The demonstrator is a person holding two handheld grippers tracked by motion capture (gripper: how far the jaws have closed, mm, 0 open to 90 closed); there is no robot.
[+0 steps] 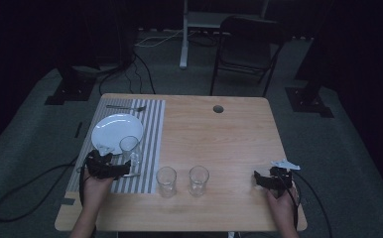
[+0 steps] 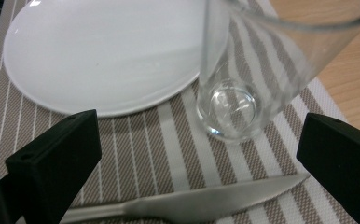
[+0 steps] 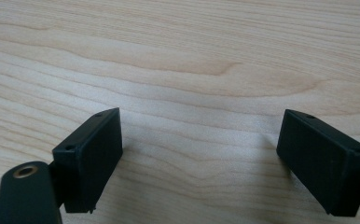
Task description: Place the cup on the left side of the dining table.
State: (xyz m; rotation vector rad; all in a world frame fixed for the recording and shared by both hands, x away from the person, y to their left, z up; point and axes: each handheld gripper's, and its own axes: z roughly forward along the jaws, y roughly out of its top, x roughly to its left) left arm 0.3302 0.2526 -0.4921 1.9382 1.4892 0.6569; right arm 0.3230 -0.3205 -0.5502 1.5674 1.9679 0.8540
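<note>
Gaping left tongs [image 2: 199, 154] | glass [image 2: 243, 79], knife [image 2: 192, 203] ahead | right tongs [image 3: 201, 158] apart over table [image 3: 178, 56]

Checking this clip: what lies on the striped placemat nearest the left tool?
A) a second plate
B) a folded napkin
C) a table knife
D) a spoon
C: in the left gripper view a table knife lies across the striped placemat between the open left tool's jaws.

No text, label, brand, number or sign could be read in any view: the plate [image 2: 94, 56], the glasses, the knife [image 2: 183, 205], the striped mat [image 2: 169, 149] and the wooden table [image 3: 178, 56] all bore no readable marking.
</note>
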